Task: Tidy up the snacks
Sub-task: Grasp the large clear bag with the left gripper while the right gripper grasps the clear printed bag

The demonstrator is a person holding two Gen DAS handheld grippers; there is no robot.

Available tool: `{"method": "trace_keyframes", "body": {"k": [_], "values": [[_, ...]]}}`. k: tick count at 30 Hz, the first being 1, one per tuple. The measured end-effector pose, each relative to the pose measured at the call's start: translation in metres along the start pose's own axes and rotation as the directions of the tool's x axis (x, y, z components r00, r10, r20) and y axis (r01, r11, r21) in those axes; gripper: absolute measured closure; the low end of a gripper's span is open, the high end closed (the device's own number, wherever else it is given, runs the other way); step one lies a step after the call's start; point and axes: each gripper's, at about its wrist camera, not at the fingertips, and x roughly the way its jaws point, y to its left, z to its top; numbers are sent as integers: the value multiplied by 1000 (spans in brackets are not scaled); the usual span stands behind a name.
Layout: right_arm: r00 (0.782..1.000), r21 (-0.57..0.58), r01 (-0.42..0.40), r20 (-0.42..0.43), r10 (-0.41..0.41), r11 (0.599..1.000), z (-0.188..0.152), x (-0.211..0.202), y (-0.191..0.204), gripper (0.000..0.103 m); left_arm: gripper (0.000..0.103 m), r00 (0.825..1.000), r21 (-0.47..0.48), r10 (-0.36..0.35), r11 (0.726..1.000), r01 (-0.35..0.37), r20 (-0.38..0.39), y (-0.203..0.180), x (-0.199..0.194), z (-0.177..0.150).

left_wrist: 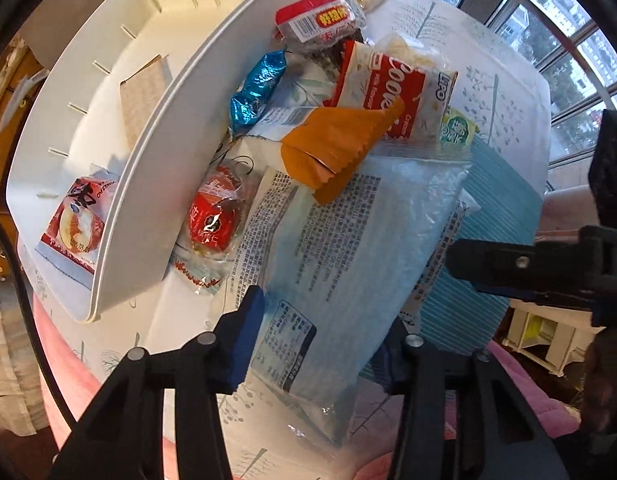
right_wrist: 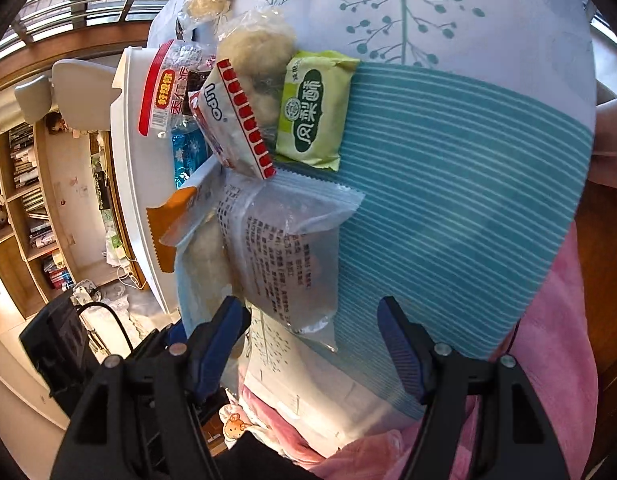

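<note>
The left gripper (left_wrist: 320,344) pinches a large pale-blue printed plastic snack bag (left_wrist: 328,248) (an orange-ended wrapper (left_wrist: 336,148) lies across it). The right gripper (right_wrist: 312,344) stands spread, holding nothing, over the teal-striped cloth (right_wrist: 448,208).

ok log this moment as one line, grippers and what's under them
left gripper: jaws closed on pale blue packet | right gripper: jaws open over clear bag | white bin: two snacks inside
</note>
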Motion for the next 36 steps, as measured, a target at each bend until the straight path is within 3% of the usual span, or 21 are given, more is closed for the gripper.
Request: {"method": "trace_keyframes", "body": {"k": [7, 17, 24, 32, 36], "values": [[998, -26, 59, 12, -59, 998, 2, 9, 16, 32, 71, 998, -31, -36, 999, 37, 49, 23, -14, 3], [990, -27, 131, 54, -129, 991, 5, 24, 43, 32, 74, 994, -132, -95, 986, 103, 61, 49, -27, -4], [981, 39, 170, 88, -173, 985, 12, 30, 55, 27, 77, 988, -196, -130, 970, 145, 85, 60, -33, -18], [959, 151, 244, 110, -262, 958, 24, 51, 69, 21, 78, 978, -240, -174, 951, 197, 115, 75, -32, -24], [940, 148, 300, 119, -319, 942, 29, 61, 85, 21, 78, 974, -252, -189, 943, 216, 127, 77, -32, -25]]}}
